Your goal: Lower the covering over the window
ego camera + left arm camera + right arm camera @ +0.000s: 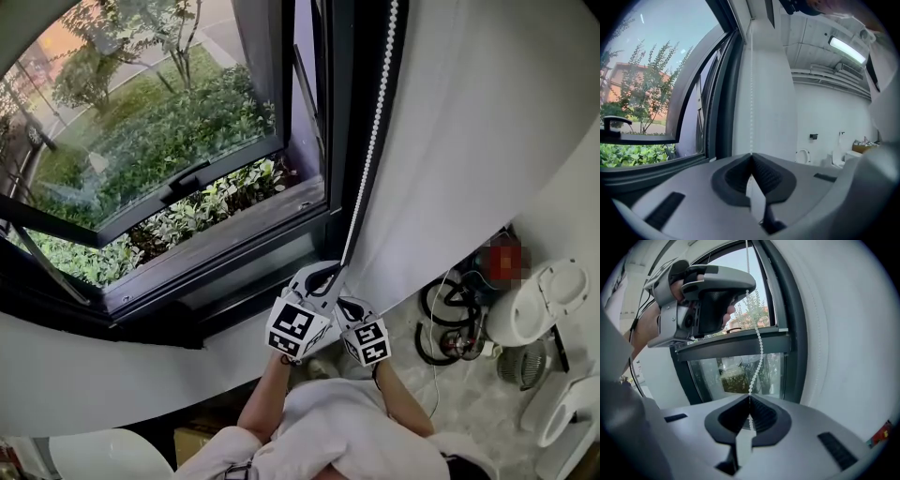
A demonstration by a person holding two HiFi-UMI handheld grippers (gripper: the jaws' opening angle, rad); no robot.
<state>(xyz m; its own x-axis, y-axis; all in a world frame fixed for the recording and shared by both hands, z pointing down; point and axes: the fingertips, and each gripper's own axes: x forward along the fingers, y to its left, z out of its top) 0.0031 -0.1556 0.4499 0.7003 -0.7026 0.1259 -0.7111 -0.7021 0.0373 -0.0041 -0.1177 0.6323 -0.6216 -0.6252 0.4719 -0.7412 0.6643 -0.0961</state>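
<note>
The left gripper [751,157] had its fingers [736,176] pressed together on the white bead chain [751,93], which ran straight up from the pinch just right of the dark window frame [723,93]. The right gripper [750,398] also had its fingers [764,416] closed on the same bead chain [759,348], lower down, in front of the frame's bottom pane. In the right gripper view the left gripper [740,289] showed above it, gripping the chain beside the frame's crossbar. From the head view both grippers [323,279] [352,309] sat close together at the frame's lower right corner, with the chain [375,122] rising along the frame's right edge. The glass was uncovered, and the white sheet [469,112] right of the frame was probably the covering, though the view was too warped to be sure. Green shrubs [187,141] lay outside the frame; coiled cables [450,319] lay on the floor right of it.
</note>
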